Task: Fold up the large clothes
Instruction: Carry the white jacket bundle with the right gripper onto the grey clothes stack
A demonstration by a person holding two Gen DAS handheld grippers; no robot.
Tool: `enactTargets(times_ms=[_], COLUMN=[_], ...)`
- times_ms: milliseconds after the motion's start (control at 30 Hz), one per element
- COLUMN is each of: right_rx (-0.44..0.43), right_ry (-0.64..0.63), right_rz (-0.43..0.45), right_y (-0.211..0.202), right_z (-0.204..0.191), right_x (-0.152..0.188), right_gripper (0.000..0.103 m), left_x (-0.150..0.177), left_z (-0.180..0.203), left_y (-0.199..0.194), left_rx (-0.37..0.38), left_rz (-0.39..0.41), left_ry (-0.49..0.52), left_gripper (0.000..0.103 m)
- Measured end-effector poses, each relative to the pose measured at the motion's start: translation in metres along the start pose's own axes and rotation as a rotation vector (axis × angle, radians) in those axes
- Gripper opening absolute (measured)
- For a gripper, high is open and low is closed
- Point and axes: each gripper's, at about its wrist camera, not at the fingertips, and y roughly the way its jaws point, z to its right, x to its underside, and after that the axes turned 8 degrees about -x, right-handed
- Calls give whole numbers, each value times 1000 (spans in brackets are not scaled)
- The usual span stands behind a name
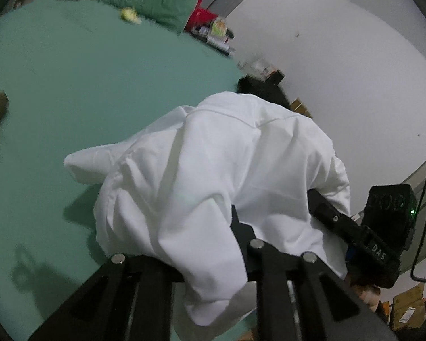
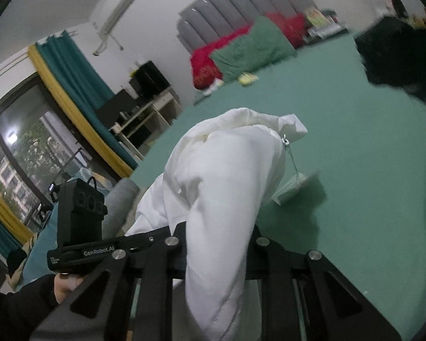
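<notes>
A large white garment (image 1: 213, 170) hangs bunched above the green bed sheet (image 1: 71, 85). In the left wrist view my left gripper (image 1: 213, 227) is shut on a fold of it, and cloth drapes over and hides the fingertips. The right-hand tool's black body (image 1: 383, 227) reaches in under the garment's right edge. In the right wrist view the white garment (image 2: 221, 184) is pinched in my right gripper (image 2: 215, 238), which is shut on a thick fold. A paper tag (image 2: 295, 184) dangles from the cloth on a string. The left-hand tool's body (image 2: 79, 227) shows at lower left.
At the bed's head lie a green pillow (image 2: 252, 48) and a red blanket (image 2: 210, 59) against a grey headboard (image 2: 235, 8). A black item (image 2: 403, 54) sits at the sheet's far right. A shelf unit (image 2: 144, 113), teal curtains (image 2: 76, 74) and a window are at left. Cardboard boxes (image 1: 406, 309) stand on the floor.
</notes>
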Motion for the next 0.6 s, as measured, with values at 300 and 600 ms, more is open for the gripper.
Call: enactTargets(times_ms=[300, 600], right_rx=[-85, -188], right_ry=[-89, -173], right_rz=[76, 71], right_y=[10, 65], right_z=[-97, -188], right_x=[-33, -55], right_gripper=[17, 17], left_x=[-23, -40], left_z=[-9, -48], left_y=[-115, -225], left_rx=[-5, -120], left_rz=[143, 264], left_ry=[39, 79], left_gripper=[15, 16])
